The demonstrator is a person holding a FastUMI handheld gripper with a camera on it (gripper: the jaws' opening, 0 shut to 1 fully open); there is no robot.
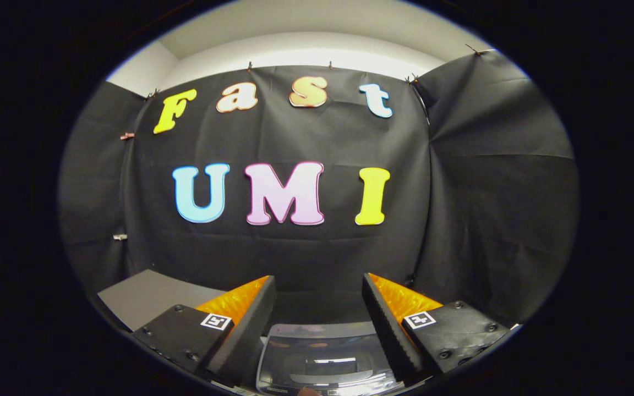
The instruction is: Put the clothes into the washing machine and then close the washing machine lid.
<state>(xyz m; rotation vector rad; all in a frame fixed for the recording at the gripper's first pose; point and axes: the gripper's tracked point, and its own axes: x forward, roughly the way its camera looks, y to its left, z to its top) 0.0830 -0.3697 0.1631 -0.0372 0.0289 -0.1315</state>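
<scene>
My gripper (pixel 318 308) is open, its two fingers spread wide with nothing between them. Low between the fingers lies the washing machine (pixel 325 363), seen from above: a shiny transparent lid with a grey frame, lying flat. I cannot tell from here whether clothes are inside. No clothes are in sight around the fingers.
A grey table top (pixel 146 300) shows beyond the left finger. The black cloth wall (pixel 306 258) of the booth stands behind the machine and wraps round on both sides.
</scene>
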